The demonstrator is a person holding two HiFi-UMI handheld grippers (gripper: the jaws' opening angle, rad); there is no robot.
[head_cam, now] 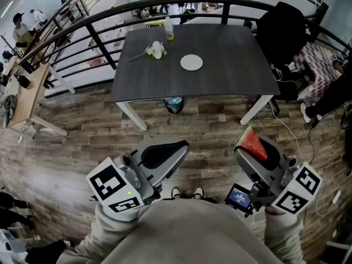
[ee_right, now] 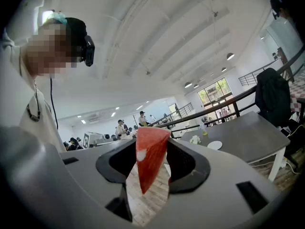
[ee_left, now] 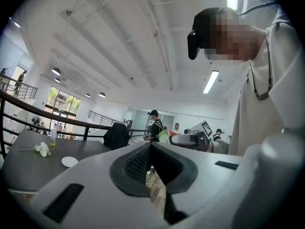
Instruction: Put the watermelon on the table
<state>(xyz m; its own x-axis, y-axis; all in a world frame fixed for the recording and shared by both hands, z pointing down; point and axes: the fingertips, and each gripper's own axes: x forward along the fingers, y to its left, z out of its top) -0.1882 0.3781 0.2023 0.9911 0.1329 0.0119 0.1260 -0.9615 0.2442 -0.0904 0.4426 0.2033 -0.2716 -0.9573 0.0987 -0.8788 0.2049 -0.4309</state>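
A red wedge of watermelon (head_cam: 255, 144) with a green rind sits between the jaws of my right gripper (head_cam: 248, 143), which is shut on it, low at the right of the head view. In the right gripper view the watermelon (ee_right: 148, 159) fills the gap of the right gripper (ee_right: 151, 149). The dark grey table (head_cam: 231, 76) stands ahead across the wooden floor, apart from both grippers. My left gripper (head_cam: 177, 147) hangs at lower left. In its own view the left gripper (ee_left: 150, 148) has its pads meeting, with nothing between them.
On the table lie a white plate (head_cam: 191, 62), a small bunch of white flowers (head_cam: 156, 50) and a bottle (head_cam: 169, 29). A black jacket (head_cam: 281, 31) hangs on a chair at the table's right. A dark railing (head_cam: 82, 23) curves behind, and a wooden bench (head_cam: 25, 95) stands left.
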